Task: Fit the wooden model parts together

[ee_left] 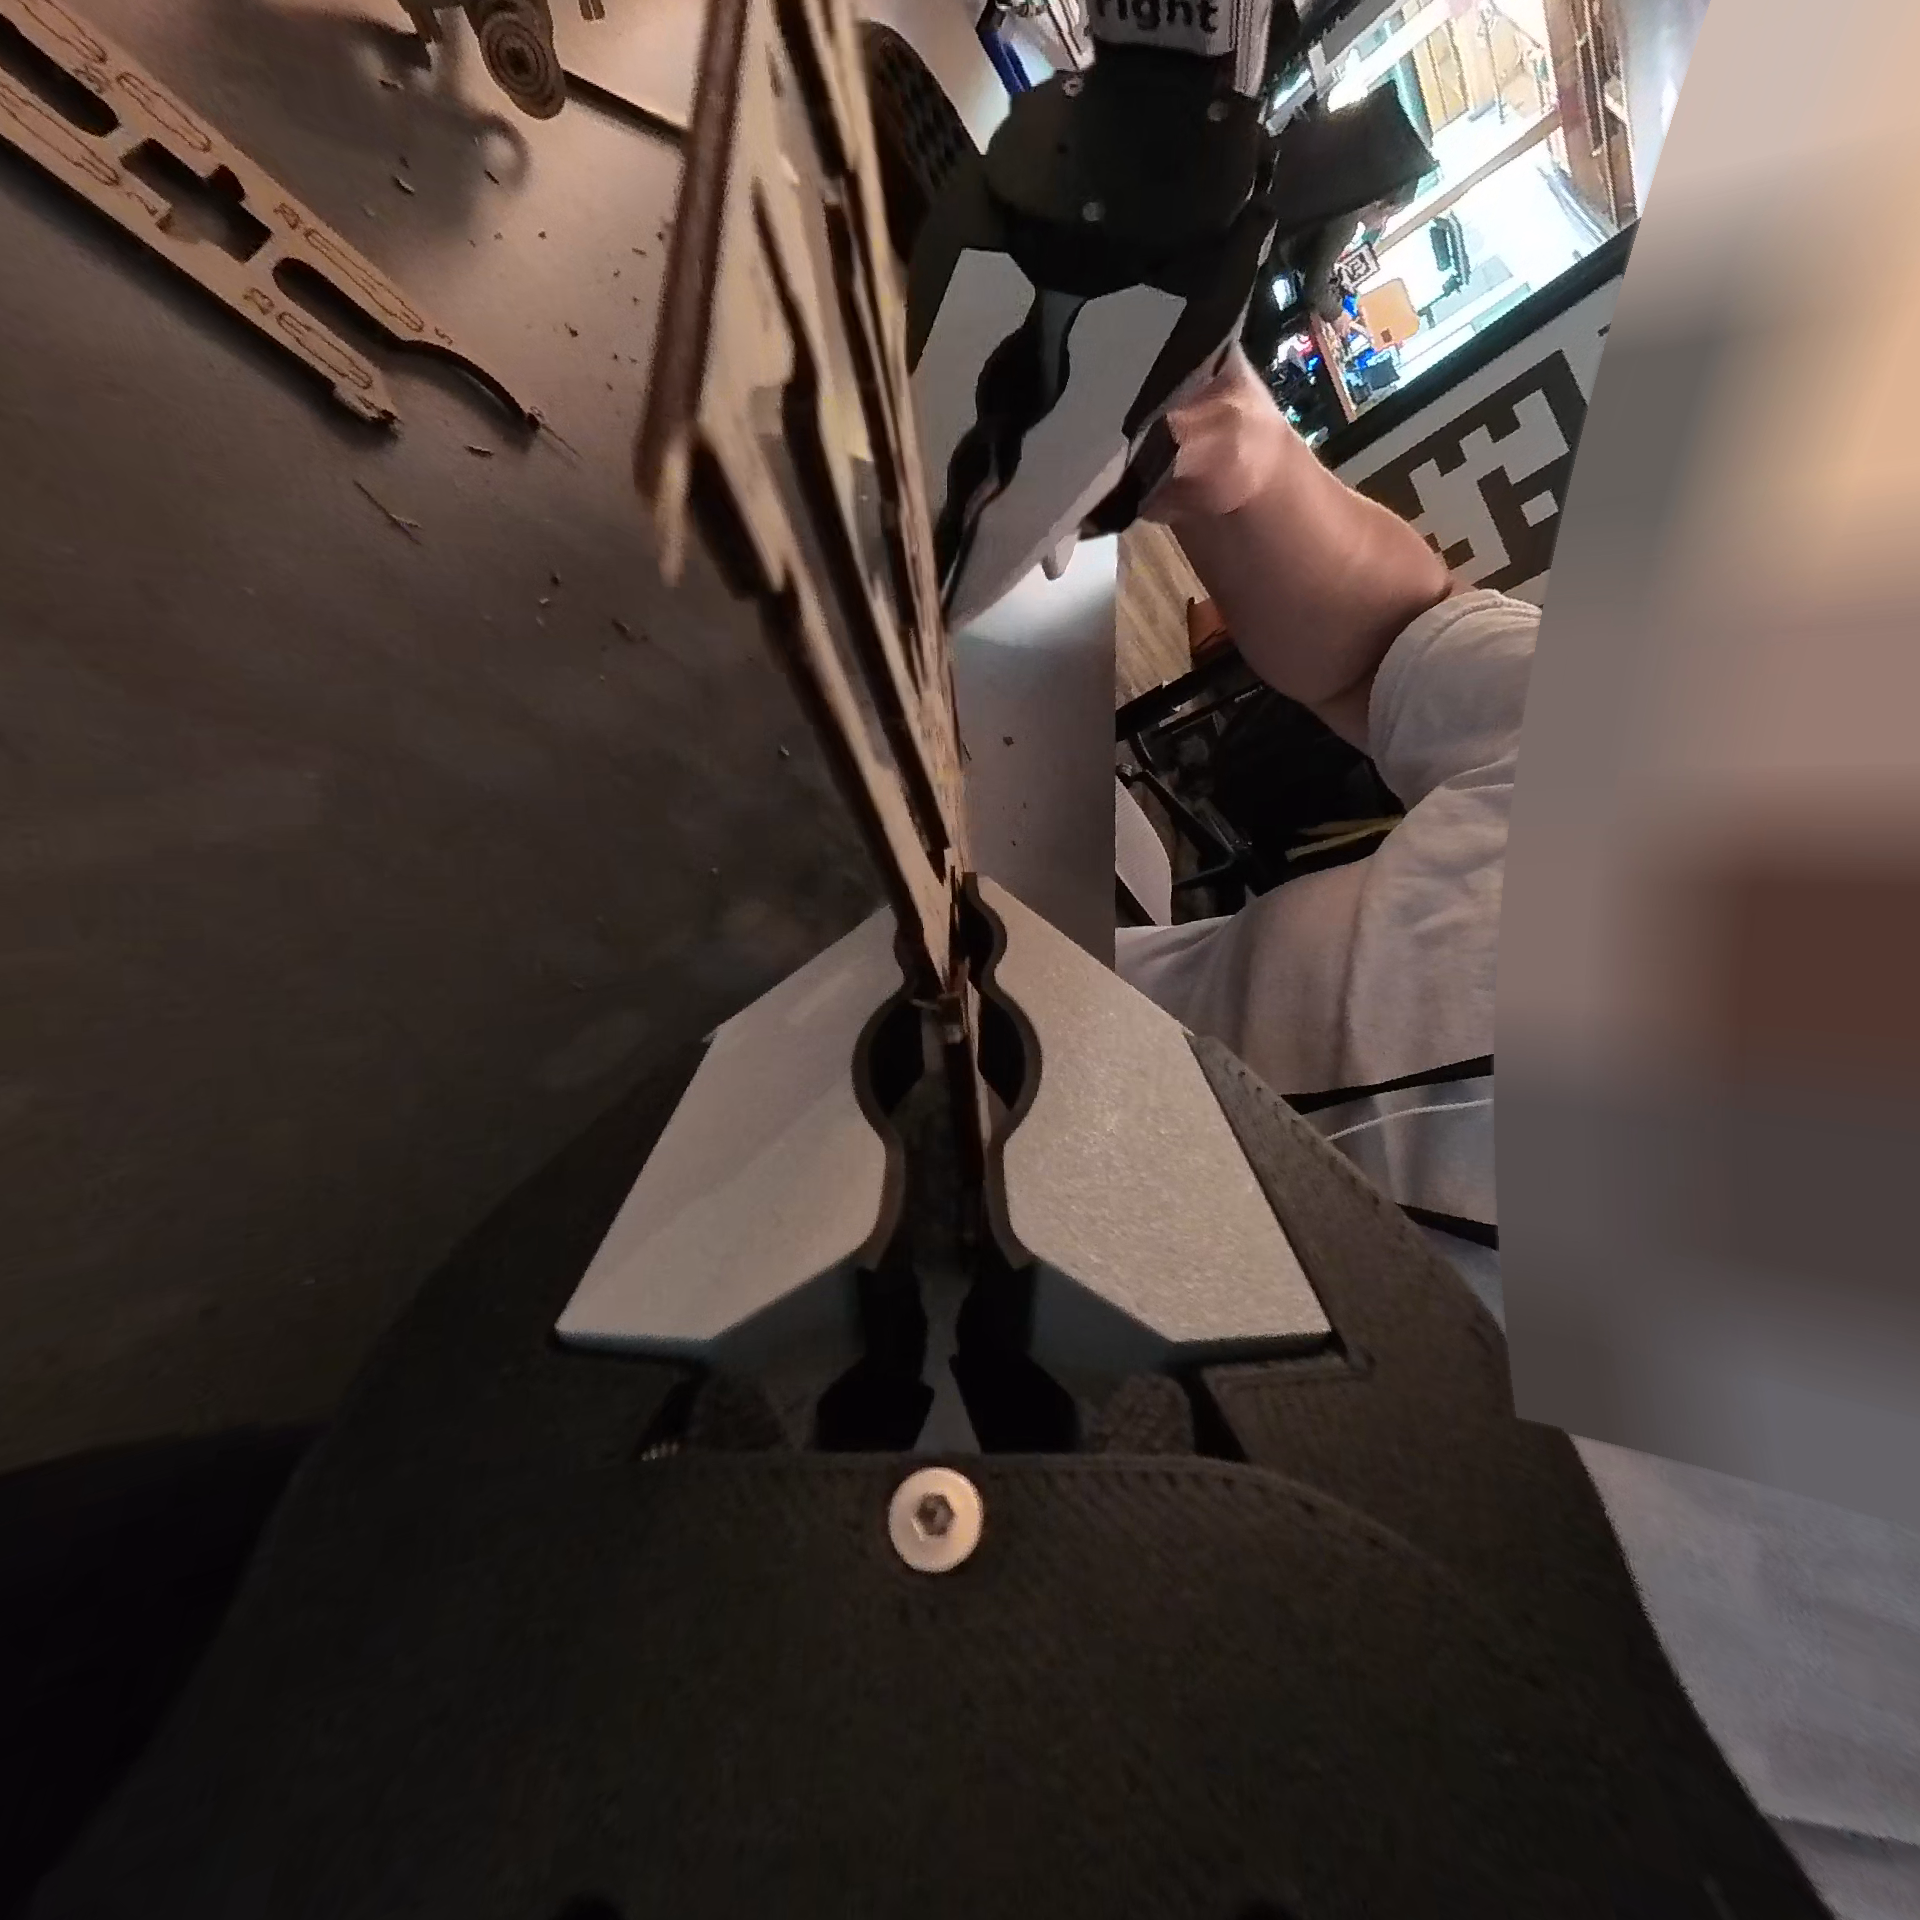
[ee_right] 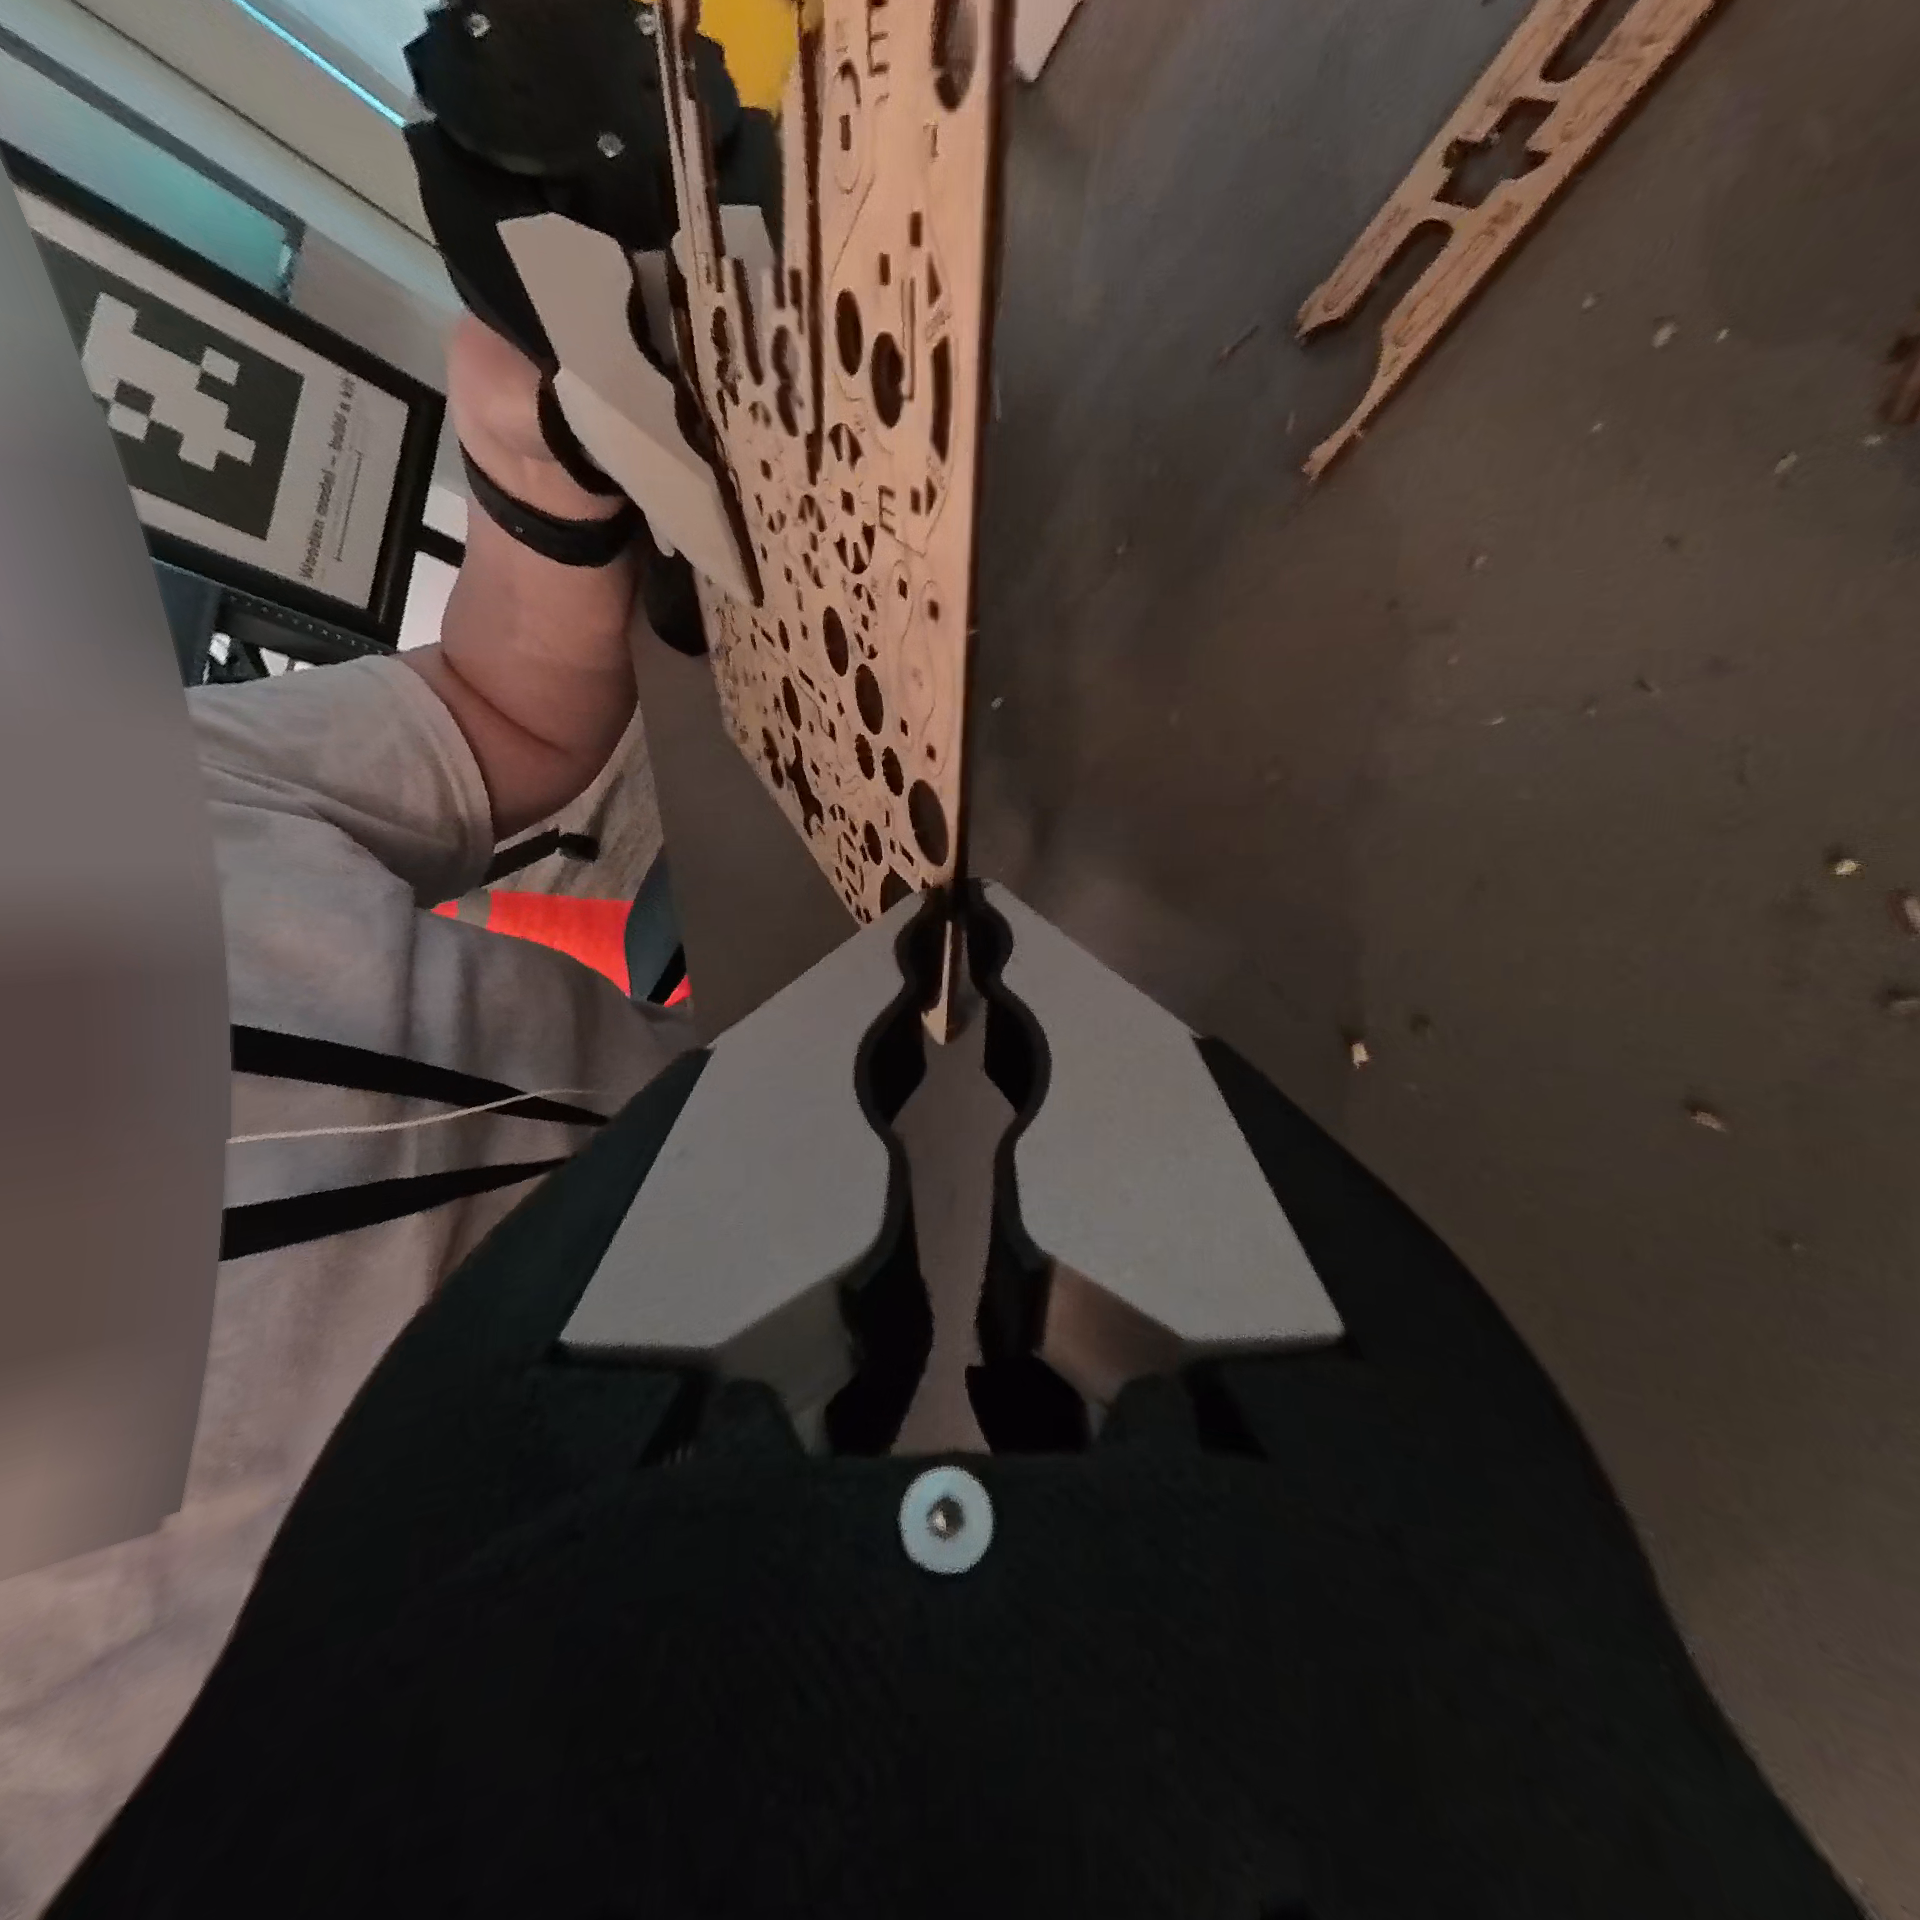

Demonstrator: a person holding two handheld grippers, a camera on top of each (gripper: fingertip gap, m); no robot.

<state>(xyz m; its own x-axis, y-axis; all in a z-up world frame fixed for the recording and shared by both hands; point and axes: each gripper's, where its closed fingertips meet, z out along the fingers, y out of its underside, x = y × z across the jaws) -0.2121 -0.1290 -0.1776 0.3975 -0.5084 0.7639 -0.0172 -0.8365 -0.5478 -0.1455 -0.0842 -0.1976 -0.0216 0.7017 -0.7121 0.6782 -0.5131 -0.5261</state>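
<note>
A thin laser-cut plywood sheet full of cut-out holes stands on edge above the dark table. My left gripper is shut on its near edge. My right gripper clamps the same sheet farther up in this view. In the right wrist view the sheet shows its pale perforated face, and my right gripper is shut on its lower edge. The left gripper grips the sheet's far side there. A darker thin layer beside the sheet is blurred.
A long slotted wooden strip lies flat on the dark table; it also shows in the right wrist view. Wood chips are scattered about. A ringed wooden piece lies at the far edge. A person's arm and a black-and-white marker board are close by. The grippers' ends are close to 9 centimeters from one another.
</note>
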